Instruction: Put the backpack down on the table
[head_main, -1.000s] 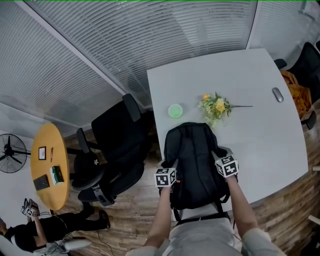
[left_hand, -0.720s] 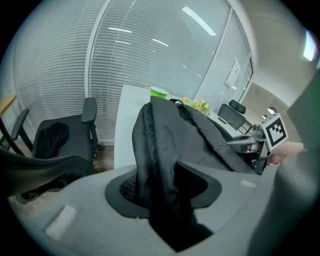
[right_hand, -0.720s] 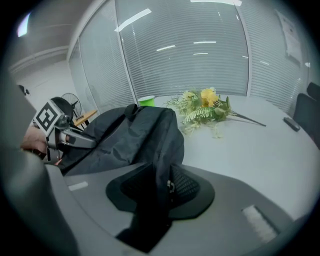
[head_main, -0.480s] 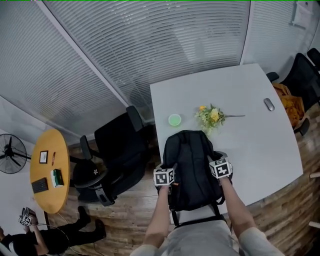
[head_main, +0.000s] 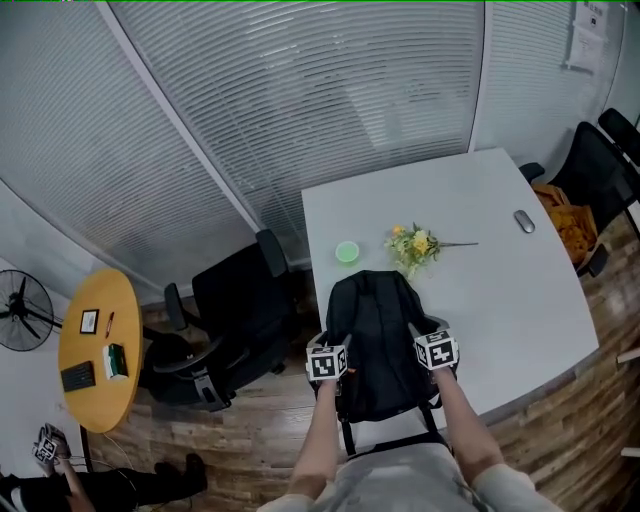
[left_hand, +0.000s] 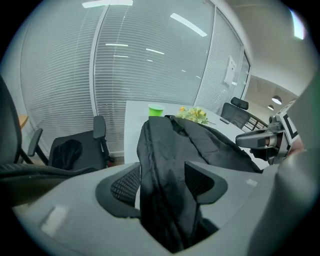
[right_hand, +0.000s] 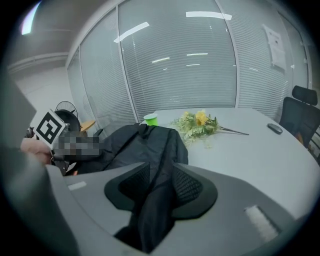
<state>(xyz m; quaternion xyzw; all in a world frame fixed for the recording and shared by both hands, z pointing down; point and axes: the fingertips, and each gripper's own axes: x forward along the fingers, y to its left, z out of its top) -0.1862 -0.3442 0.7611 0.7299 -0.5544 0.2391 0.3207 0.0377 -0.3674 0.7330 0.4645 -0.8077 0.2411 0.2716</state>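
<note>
Backpack (head_main: 378, 335): one, on table (head_main: 500, 290). Two claws, left gripper (left_hand: 162, 185) and right gripper (right_hand: 160, 187): jaws just opened, backpack fabric loose between. Only head view shows yellow side table (head_main: 95, 385) top.

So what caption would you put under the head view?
A black backpack lies at the near edge of a white table, a green cup and yellow flowers just beyond it.

The person is wearing a pale grey short-sleeved top (head_main: 400, 480). The left gripper (left_hand: 162, 181) and right gripper (right_hand: 160, 186) are showing smooth grey shells, black mesh pads (left_hand: 125, 184) and cubes (head_main: 327, 363) bearing black-and-white square markers; their jaws have just been opening, with black backpack (head_main: 378, 330) fabric between them.
</note>
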